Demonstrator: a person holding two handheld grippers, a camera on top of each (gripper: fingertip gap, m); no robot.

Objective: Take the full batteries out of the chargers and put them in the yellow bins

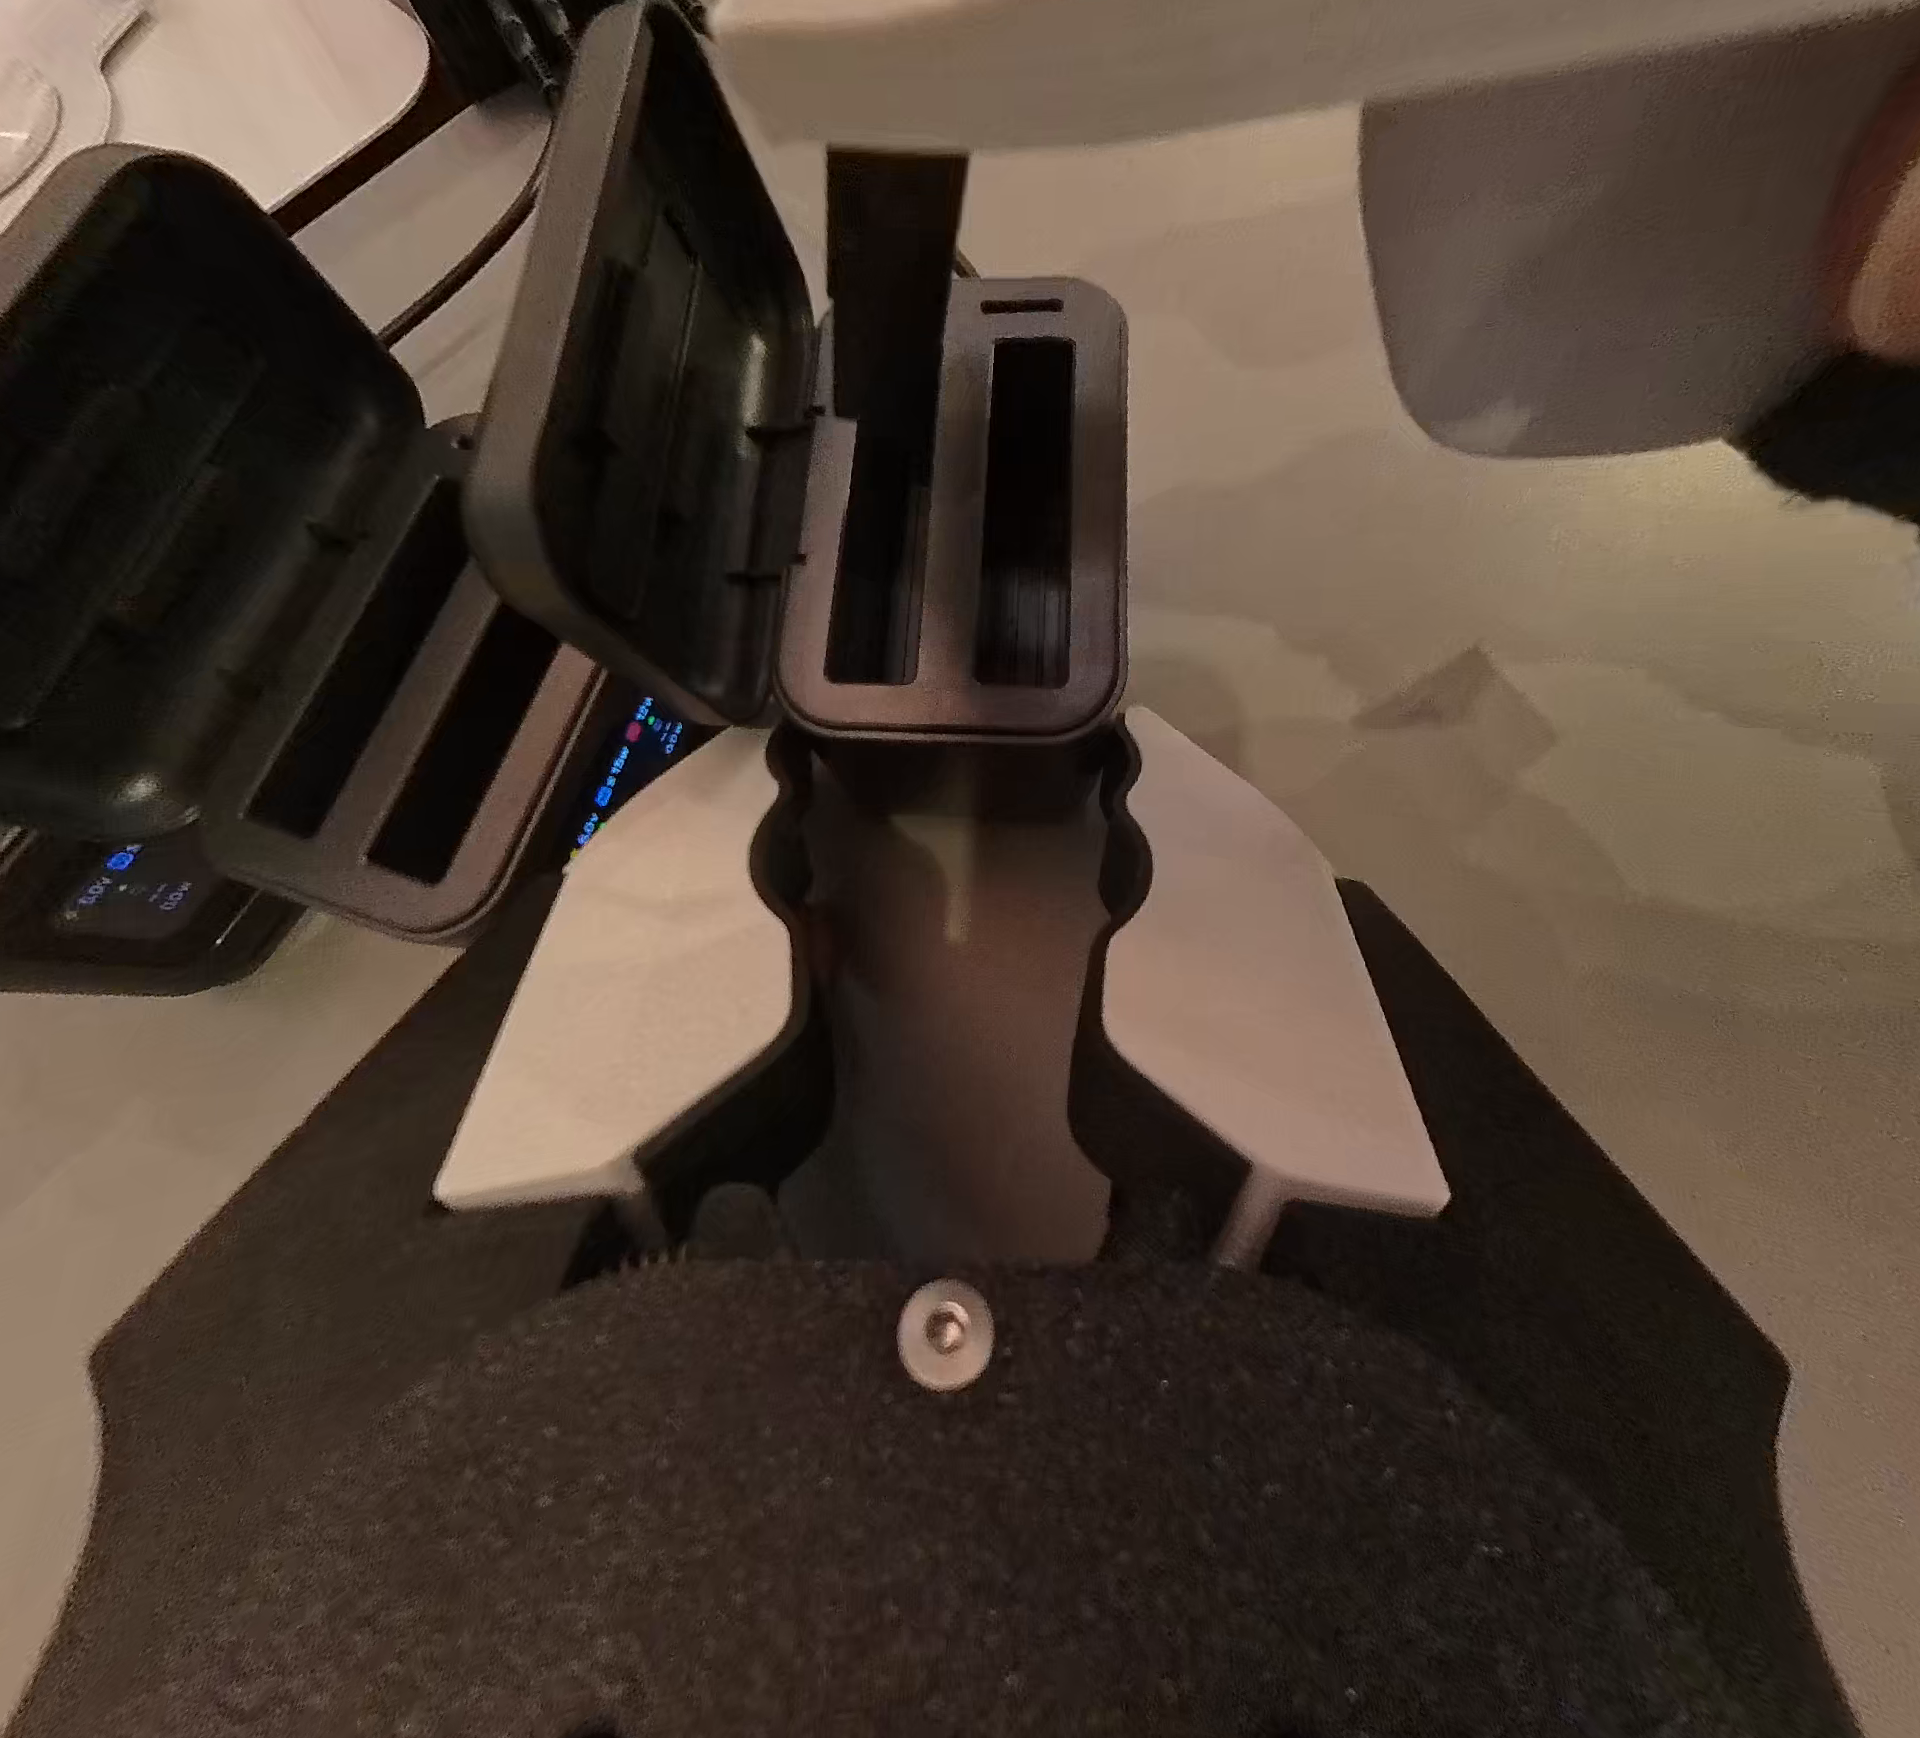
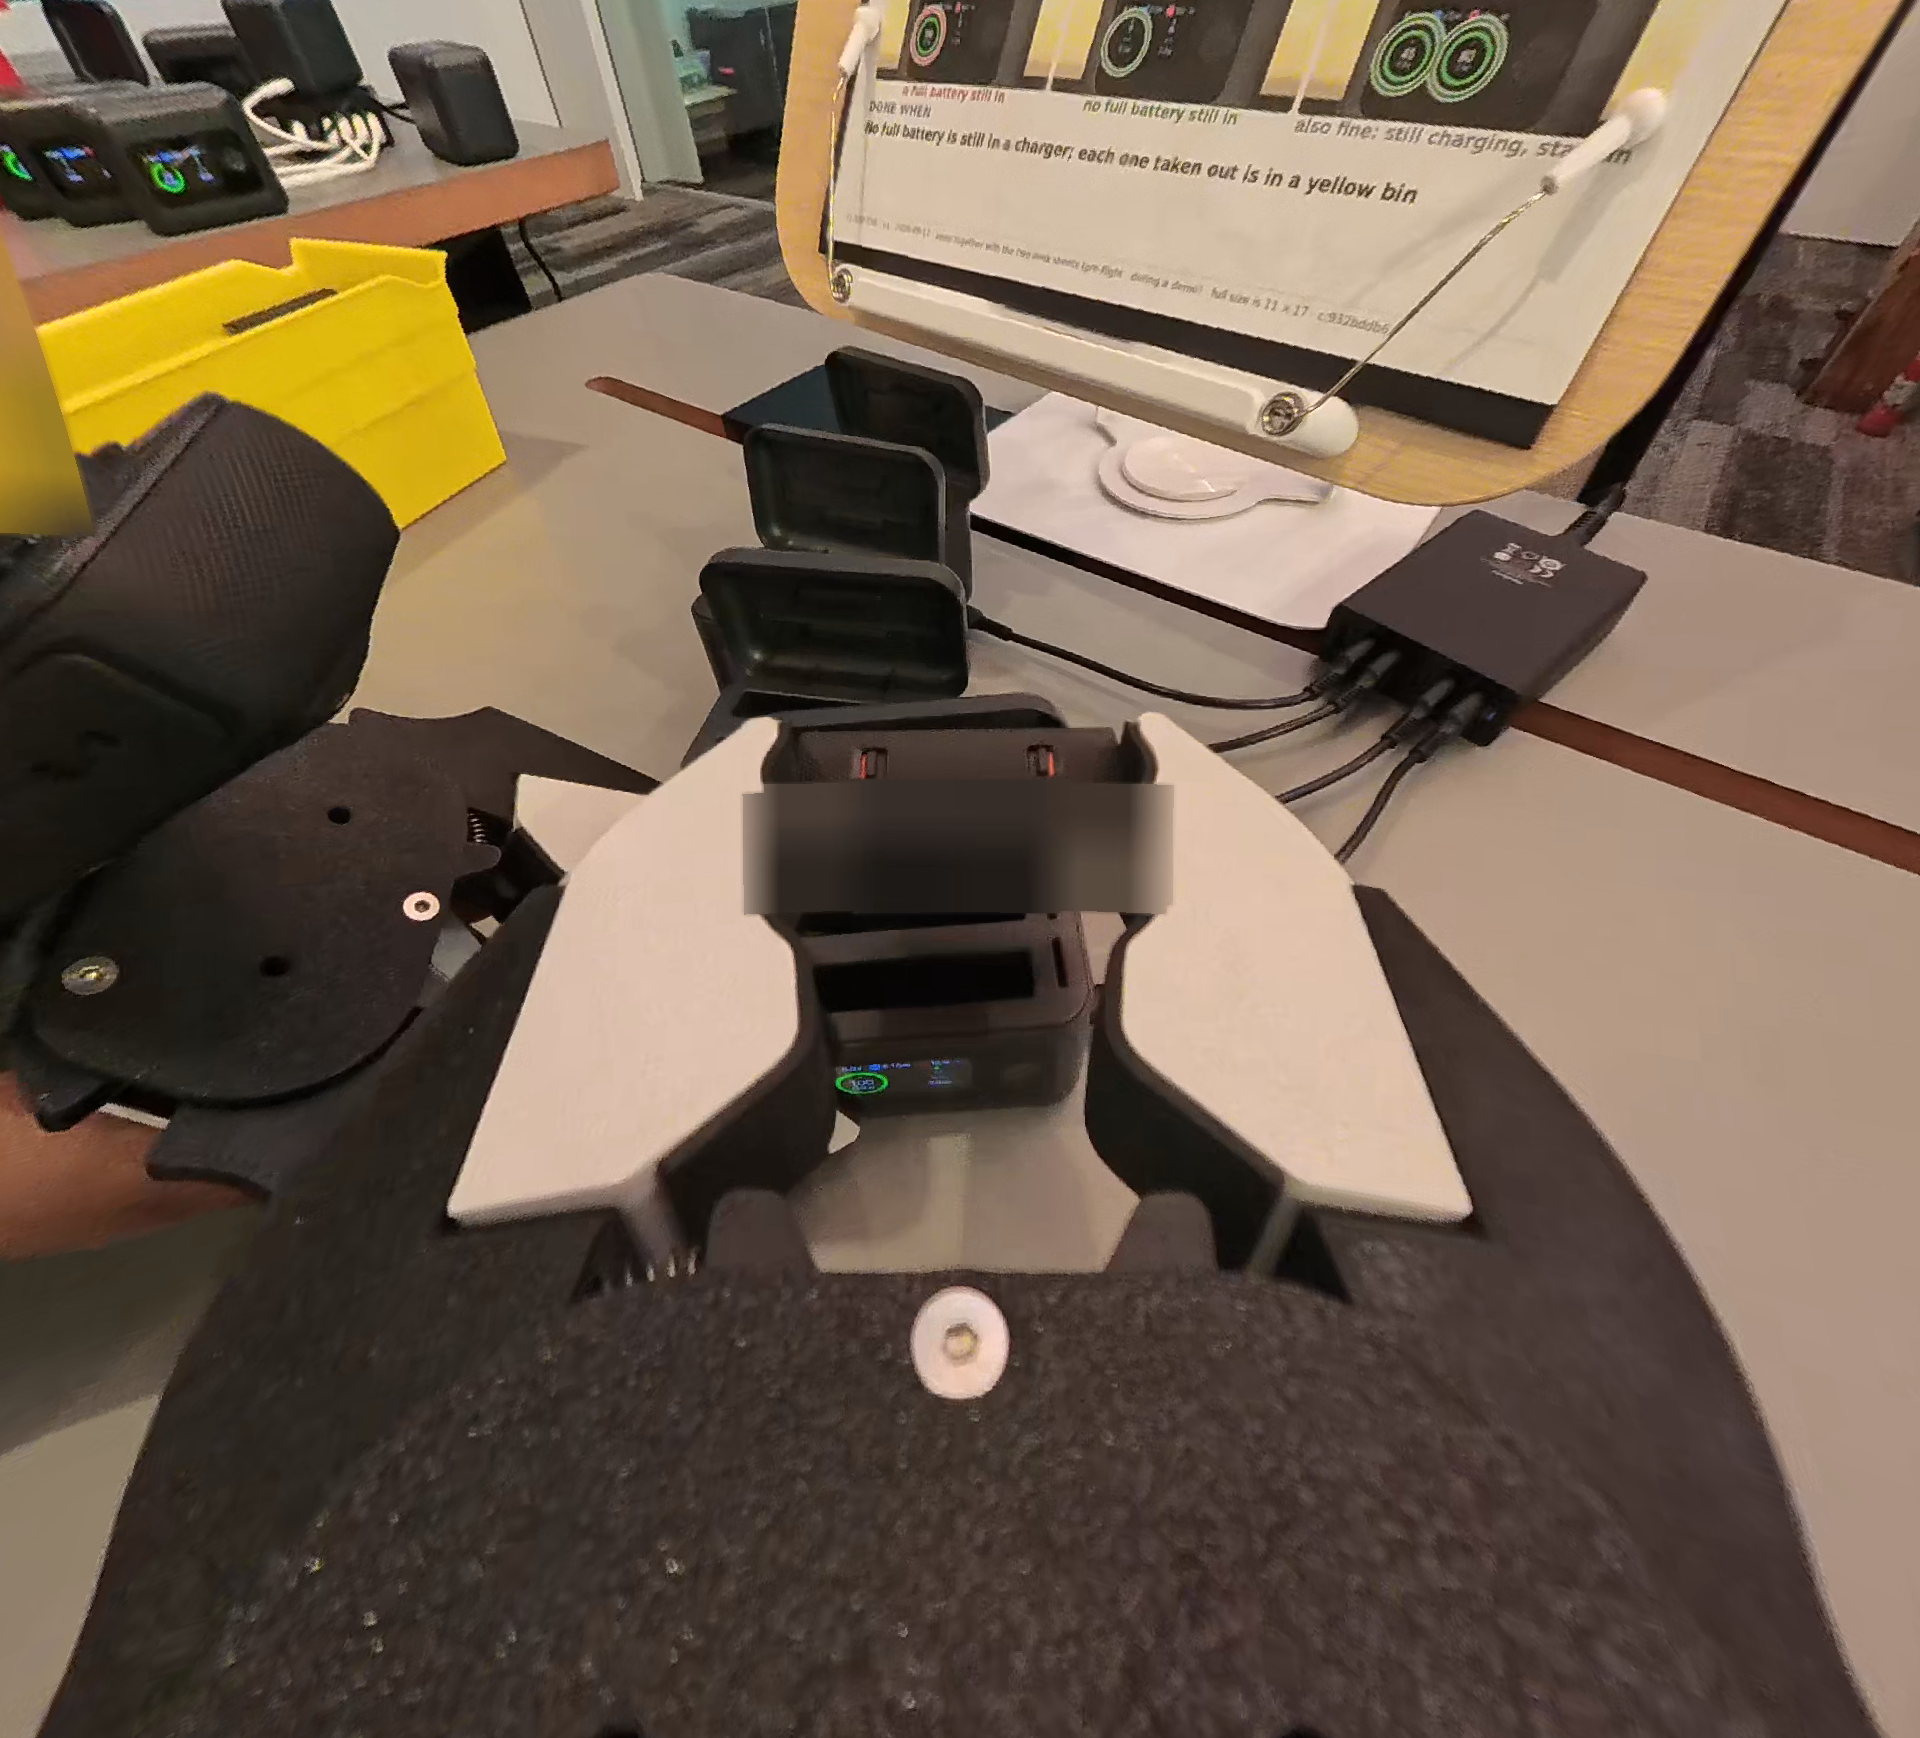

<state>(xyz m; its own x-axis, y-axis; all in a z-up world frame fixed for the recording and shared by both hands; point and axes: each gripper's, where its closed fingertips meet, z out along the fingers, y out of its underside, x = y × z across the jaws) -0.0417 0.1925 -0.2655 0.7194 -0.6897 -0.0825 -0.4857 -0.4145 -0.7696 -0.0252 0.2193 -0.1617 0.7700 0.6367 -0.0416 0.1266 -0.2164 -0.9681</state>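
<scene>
Gripping a battery [image 2: 956, 815] by its short ends, right gripper [image 2: 951, 841] lifts it above the near charger [image 2: 951, 1034] — stiff, smooth, light, probably slippery. Left gripper [image 1: 951, 753] clamps that charger's body. Yellow bin [image 2: 301, 369] sits far left.

Bright yellow plastic bin [image 2: 281, 369] at the grey desk's [image 2: 1558, 1013] left edge, matte black box-shaped chargers [image 2: 831, 628], green ring on one charger screen [image 2: 902, 1083].

Hand-held gripper [image 2: 956, 758] clamping battery [image 2: 956, 841], charger [image 2: 951, 1028] below
</scene>
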